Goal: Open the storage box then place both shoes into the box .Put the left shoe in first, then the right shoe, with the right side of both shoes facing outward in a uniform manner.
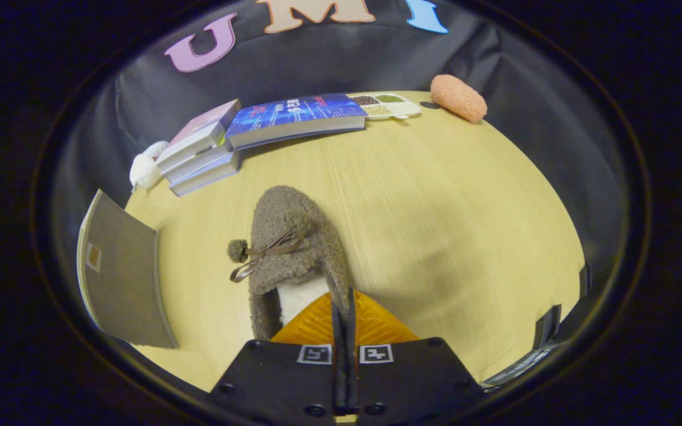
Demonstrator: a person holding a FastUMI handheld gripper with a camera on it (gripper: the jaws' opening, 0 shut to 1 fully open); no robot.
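A brown fuzzy shoe (293, 236) with a white lining, a thin bow and a pompom lies lengthwise just ahead of my fingers, its toe pointing away over the wooden table (447, 207). My gripper (344, 299) is shut on the shoe, the two fingers nearly together and pinching the right rim of its opening near the heel. I cannot tell whether the sole rests on the table. To the left of the shoe stands a grey flat panel (121, 272) with a small label, which looks like part of the storage box.
At the back lie a stack of books (199, 154) and a blue book (296, 118). Beside them are a white divided tray (388, 105) of grains, an orange fluffy object (458, 97) and a white fluffy thing (144, 167). Bare tabletop stretches to the right of the shoe.
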